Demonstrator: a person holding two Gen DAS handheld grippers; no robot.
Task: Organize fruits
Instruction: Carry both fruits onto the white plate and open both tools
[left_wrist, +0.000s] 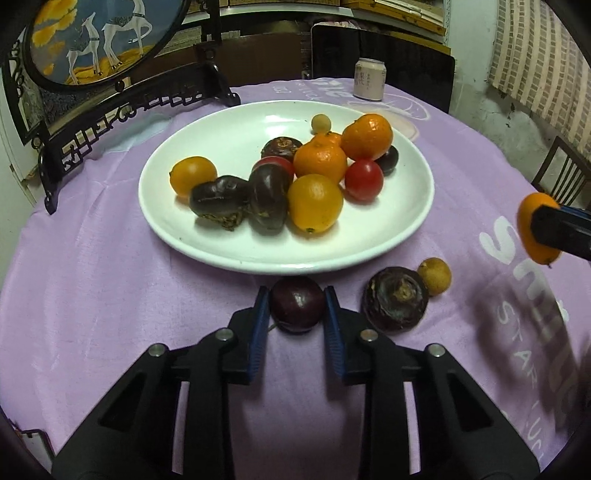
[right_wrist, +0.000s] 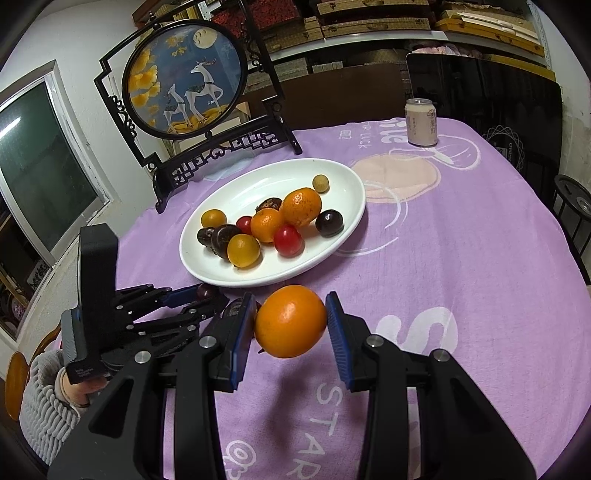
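Mostly done: wide white ceramic plate (left_wrist: 177, 236) on lilac cloth already heaped with fruit. Left gripper (left_wrist: 295, 306) pinching dark purple round plum (left_wrist: 297, 304) just before the plate; right gripper (right_wrist: 290, 321) clamping smooth orange (right_wrist: 290, 321) aloft. Left on cloth: wrinkled dark fruit (left_wrist: 395, 299), small yellow fruit (left_wrist: 435, 276).

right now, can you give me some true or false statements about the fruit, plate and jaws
1. The left gripper has its jaws shut on a dark purple plum. True.
2. The right gripper is empty. False: it holds an orange above the cloth.
3. The white plate holds no fruit. False: oranges, red tomatoes and dark fruits lie in it.
4. A drink can stands on the purple tablecloth beyond the plate. True.
5. A small yellowish fruit lies on the cloth outside the plate. True.
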